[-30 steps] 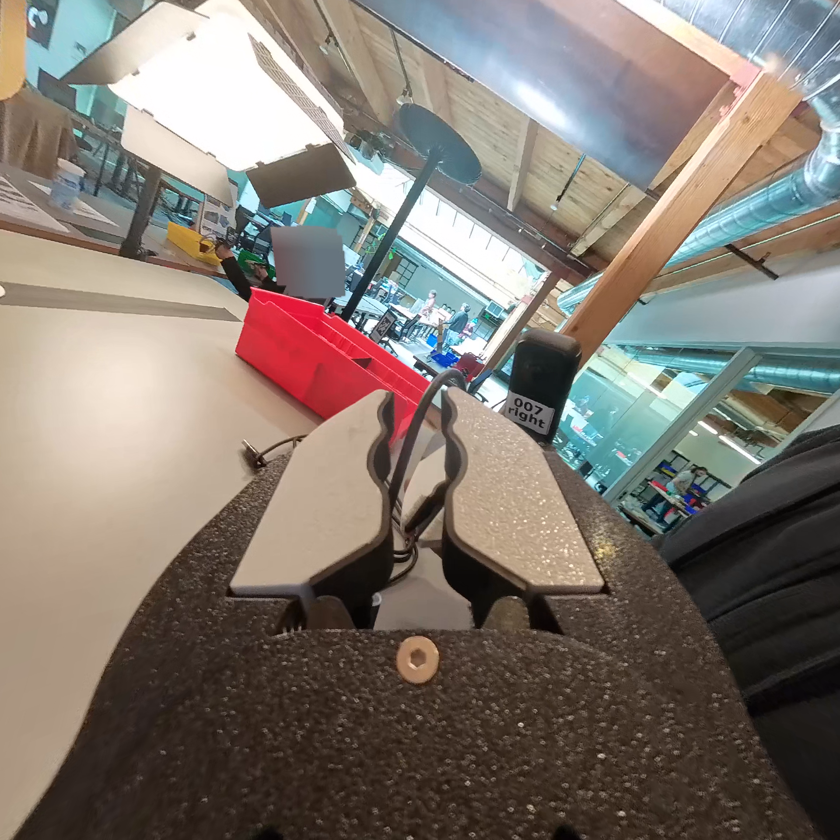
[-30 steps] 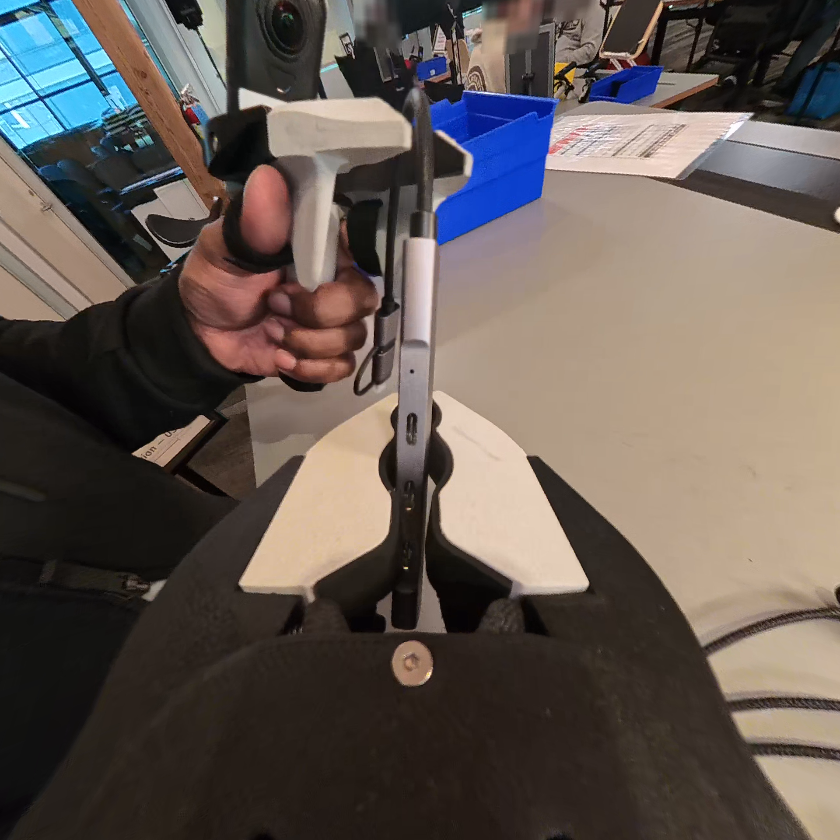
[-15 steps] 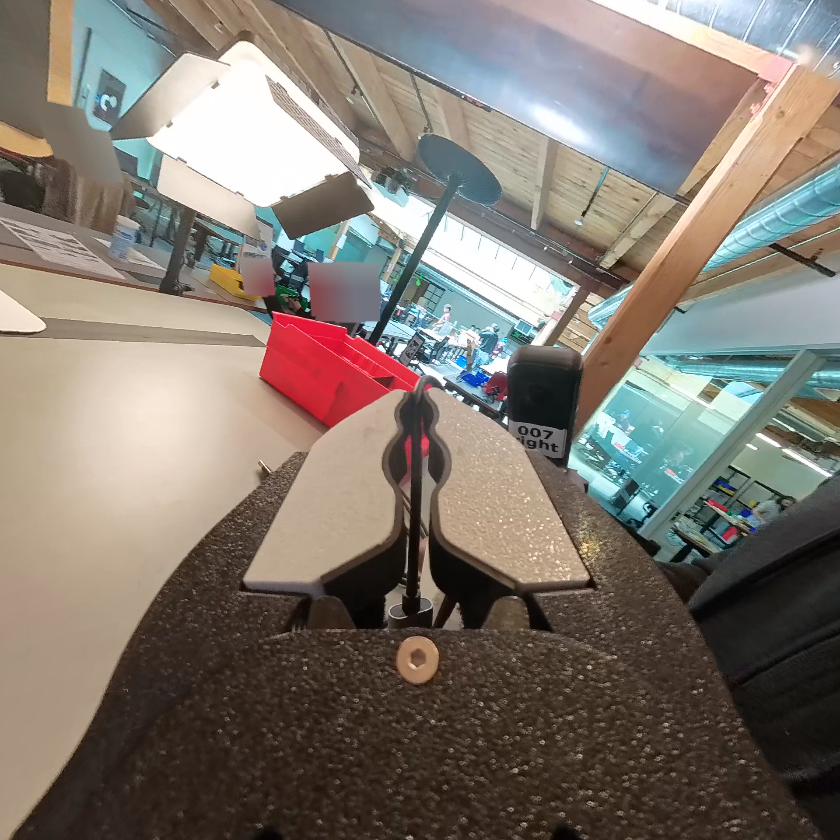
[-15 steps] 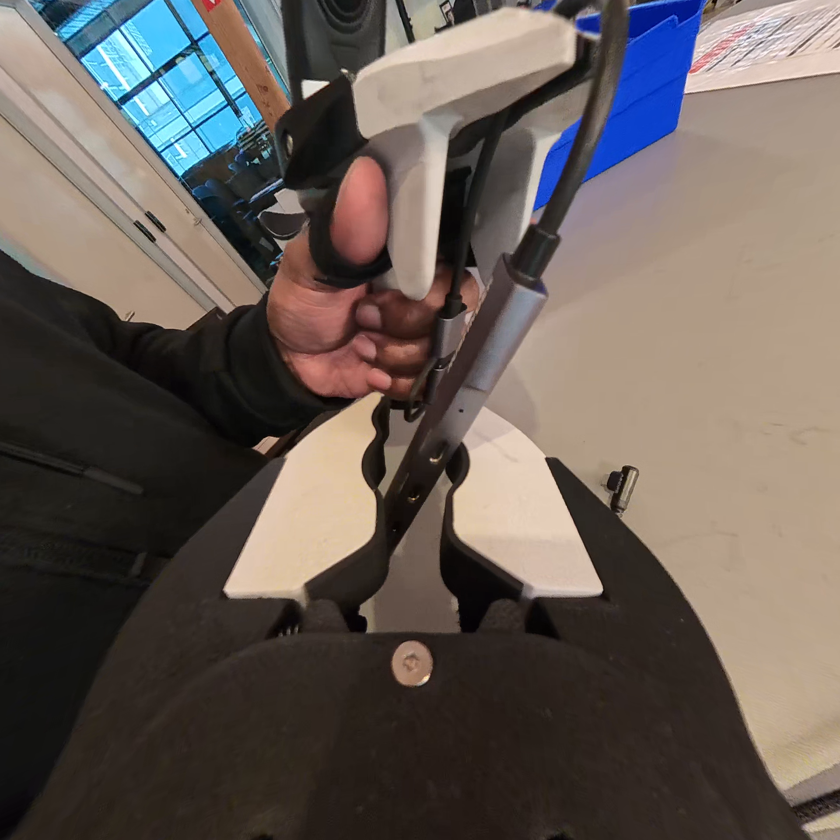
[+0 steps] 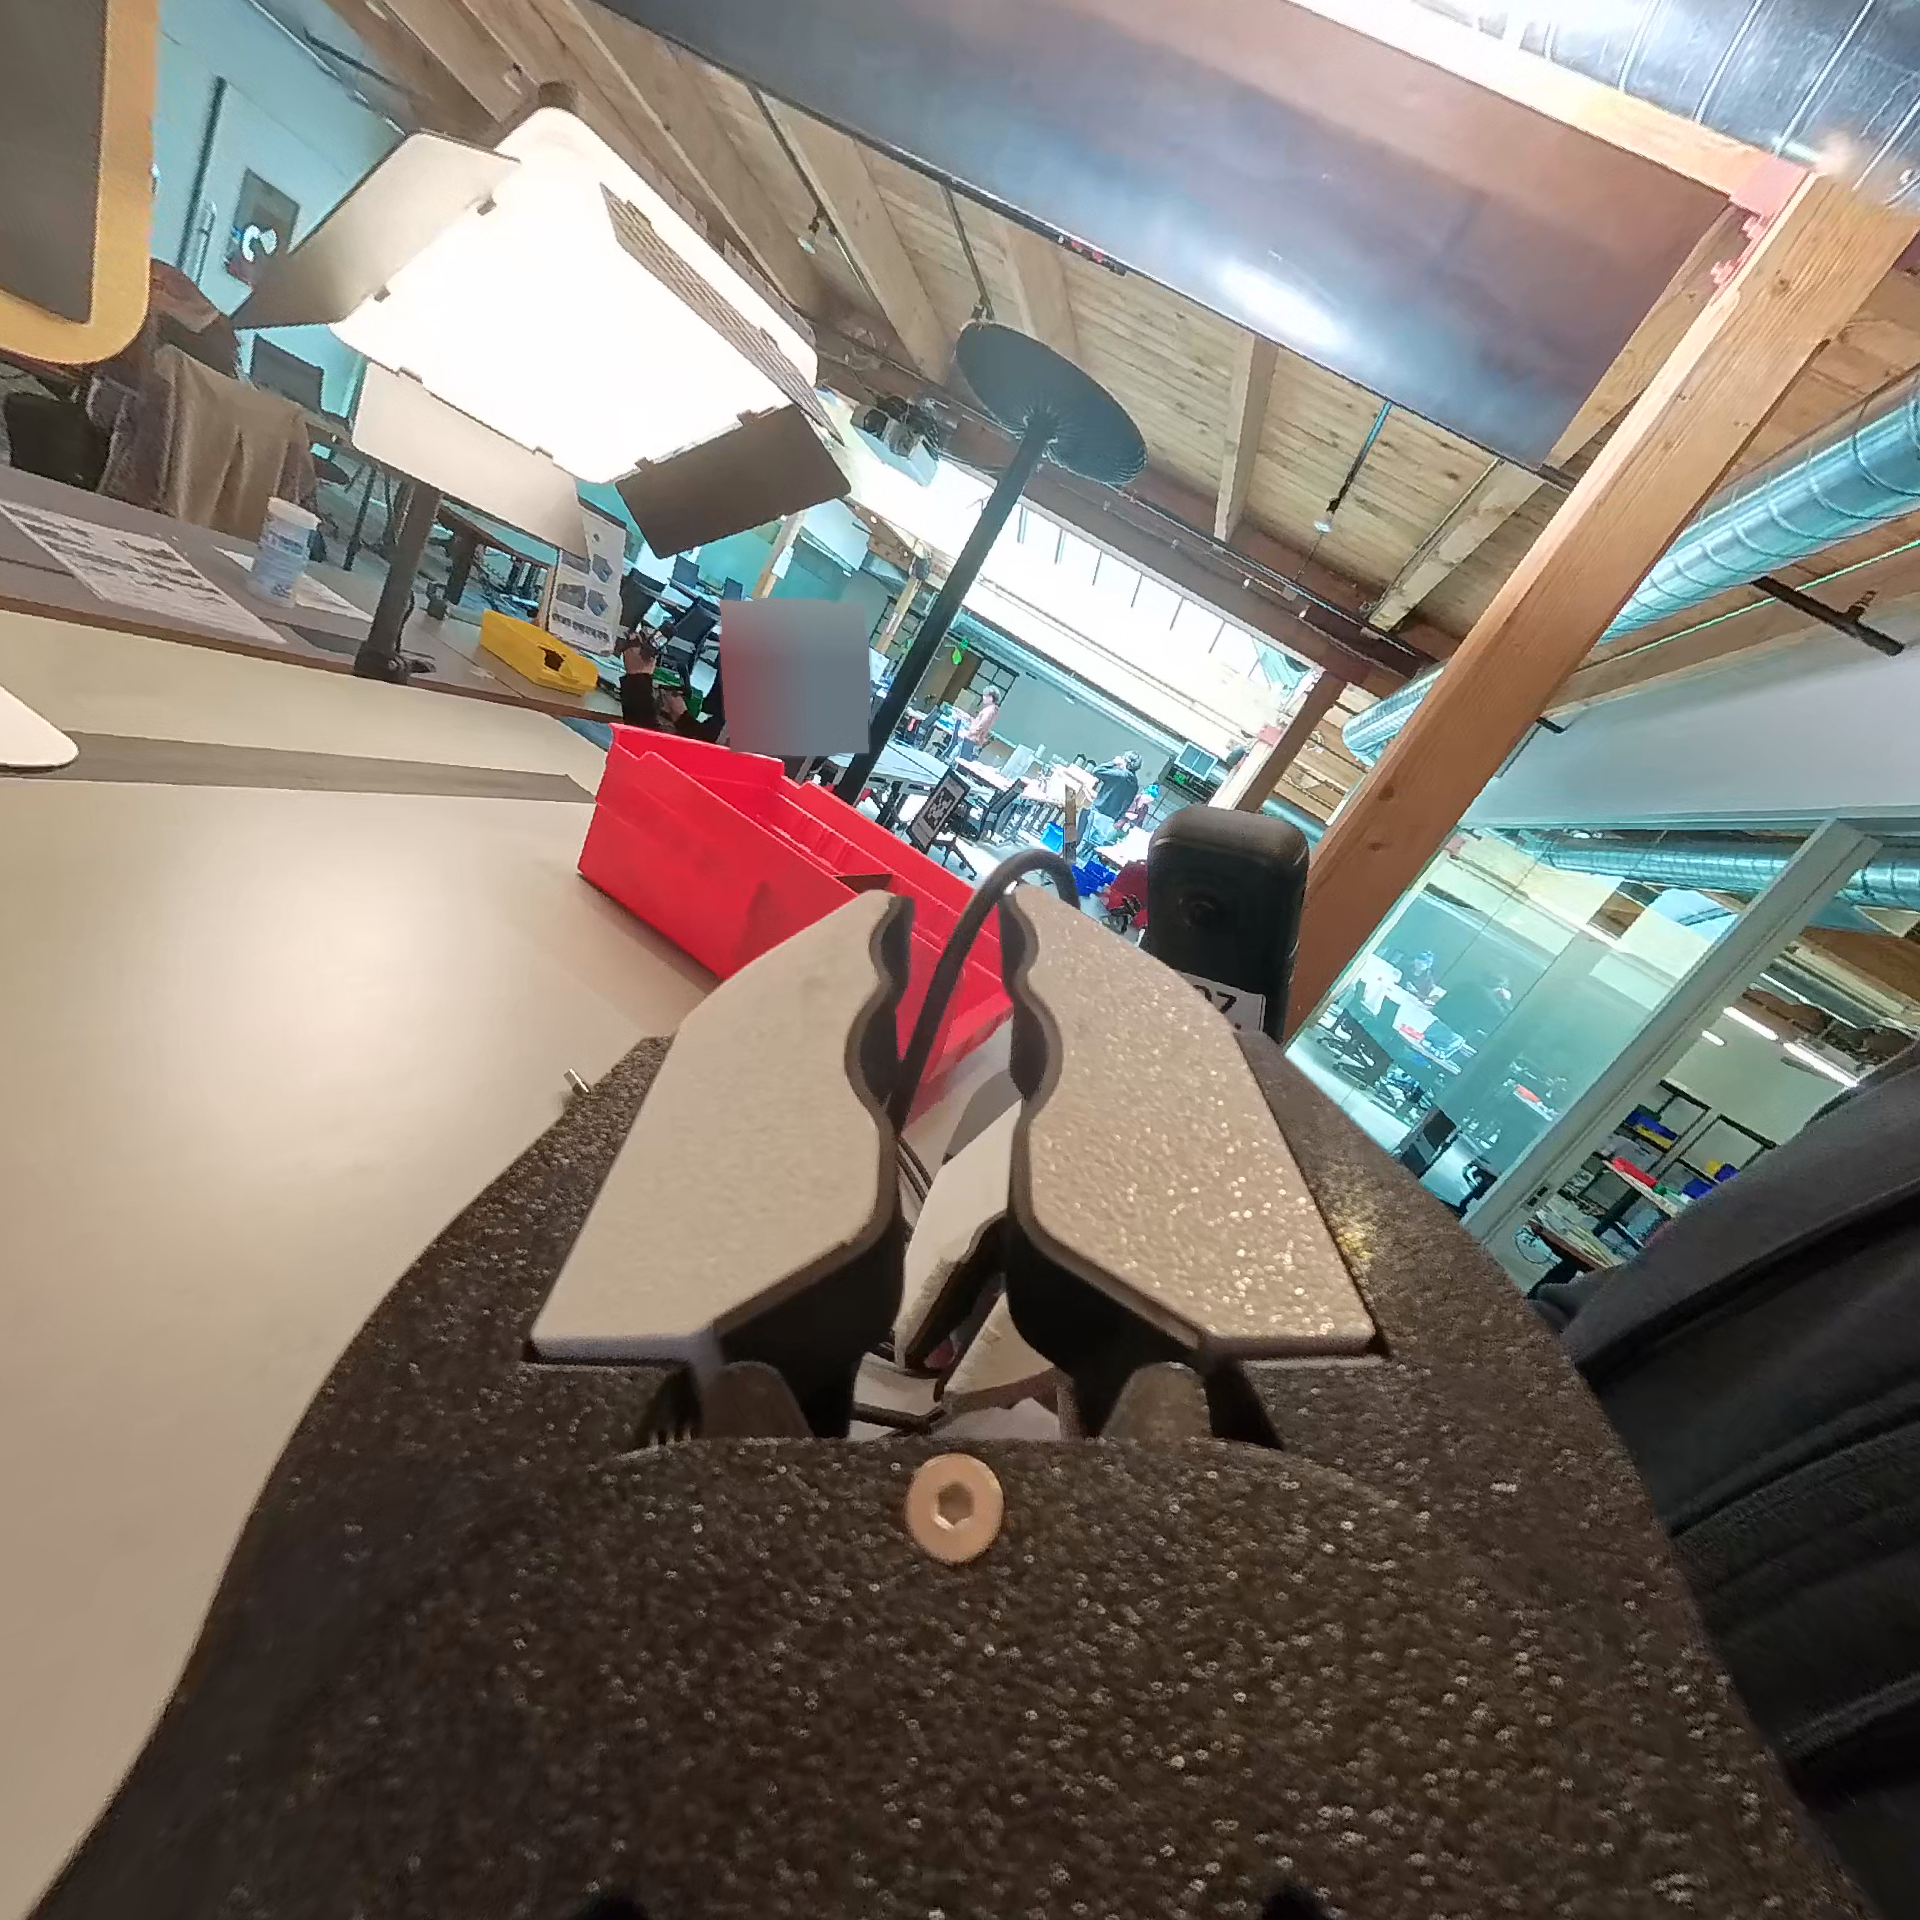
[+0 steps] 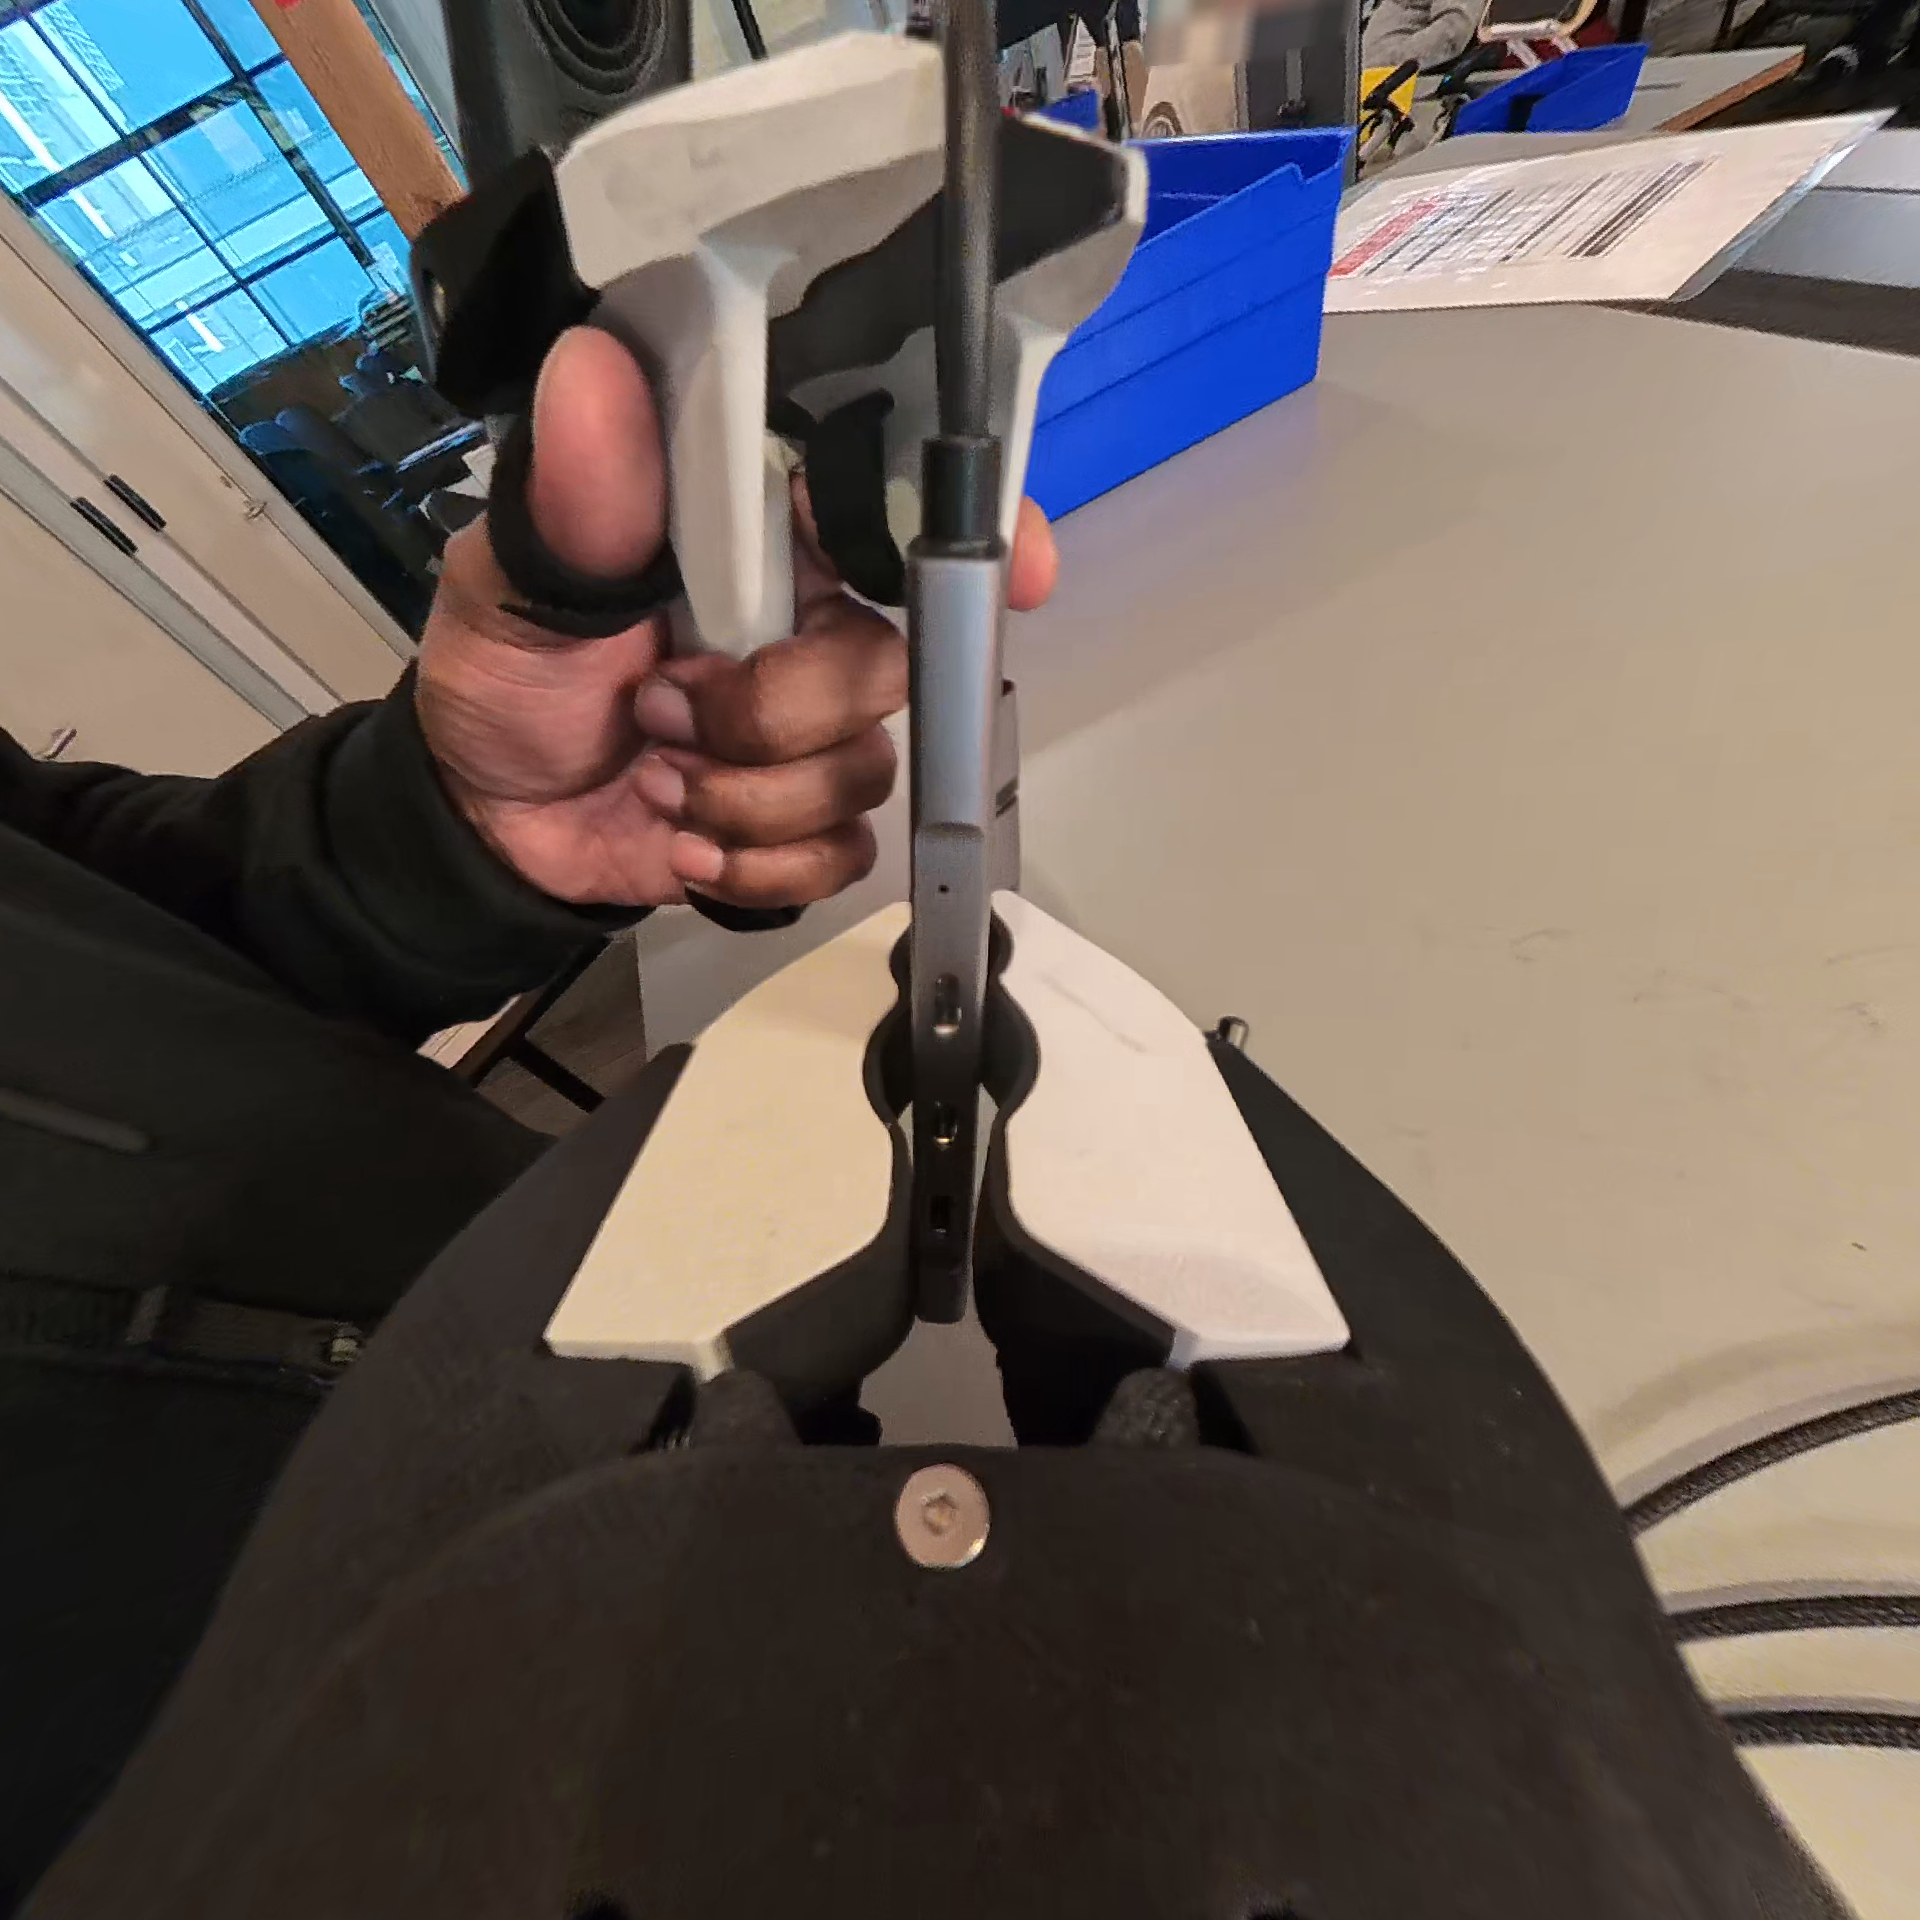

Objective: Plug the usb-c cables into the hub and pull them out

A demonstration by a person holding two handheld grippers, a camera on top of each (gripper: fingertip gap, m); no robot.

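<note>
Cable's (image 5: 940, 992) plug end hidden behind left gripper (image 5: 948, 961), its jaws slightly apart with the cable loose between them, right gripper (image 6: 945, 971) clamped on upright grey hub (image 6: 948, 831) above table (image 6: 1507, 727).

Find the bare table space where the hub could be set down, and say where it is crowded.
Free: grey table right of the hub, bordered by the blue bin and paper sheet; also table left of the red bin. Crowded: near the hand, and by the braided cables.
</note>
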